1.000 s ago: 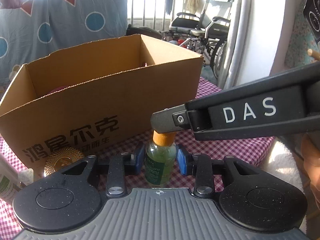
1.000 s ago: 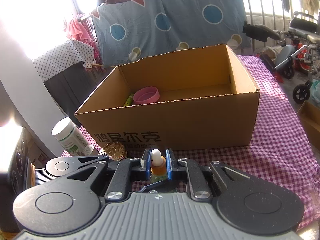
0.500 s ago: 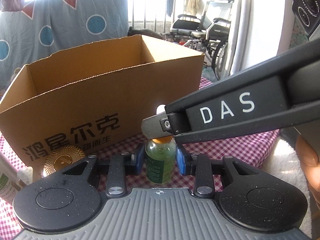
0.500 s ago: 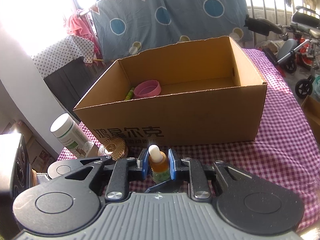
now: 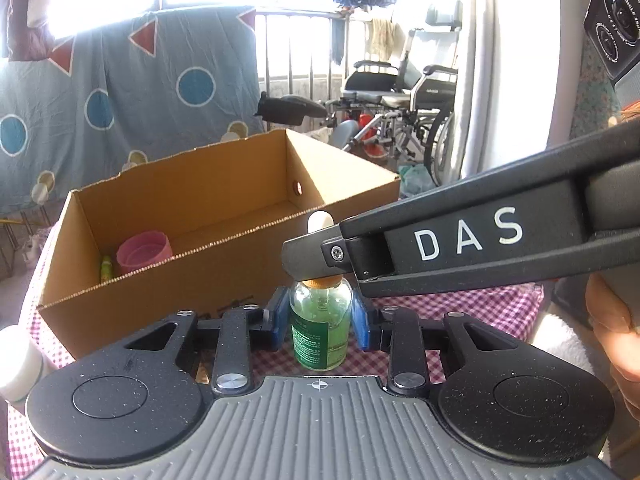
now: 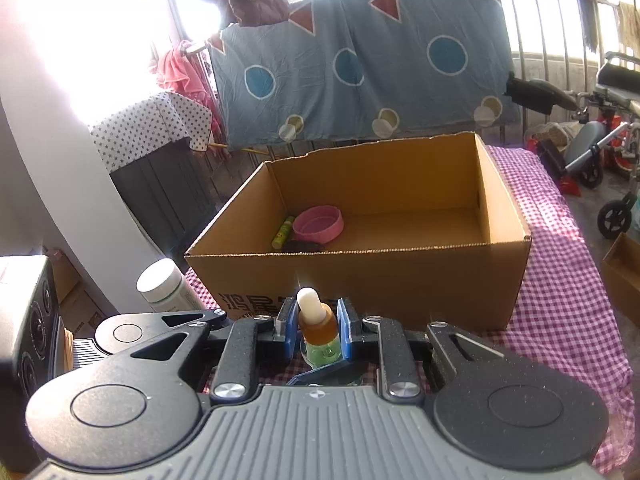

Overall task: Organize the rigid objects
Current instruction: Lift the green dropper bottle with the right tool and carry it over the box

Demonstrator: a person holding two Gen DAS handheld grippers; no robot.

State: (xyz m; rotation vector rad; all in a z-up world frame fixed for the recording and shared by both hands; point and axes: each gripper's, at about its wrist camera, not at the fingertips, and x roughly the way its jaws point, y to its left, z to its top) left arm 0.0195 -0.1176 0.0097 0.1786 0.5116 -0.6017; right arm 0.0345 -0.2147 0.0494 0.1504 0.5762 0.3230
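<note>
A small glass dropper bottle (image 5: pixel 318 336) holds green liquid and has an orange collar and a white rubber bulb. My left gripper (image 5: pixel 320 318) is shut on its glass body, blue pads on both sides. My right gripper (image 6: pixel 316 326) is shut on the orange collar (image 6: pixel 318 322); in the left wrist view its black arm comes in from the right to the bottle's neck. The bottle stands upright just in front of the open cardboard box (image 6: pixel 400 280), whose near wall (image 5: pixel 180 300) is behind it.
Inside the box lie a pink bowl (image 6: pixel 319 222), a green tube (image 6: pixel 283 232) and a dark item. A white-lidded jar (image 6: pixel 164 284) stands left of the box on the pink checked cloth (image 6: pixel 560 280). A wheelchair (image 5: pixel 400 92) is behind; a hand (image 5: pixel 612 340) is at right.
Both grippers have risen together with the bottle between them. The box now sits lower in both views, and its inside shows in the left wrist view.
</note>
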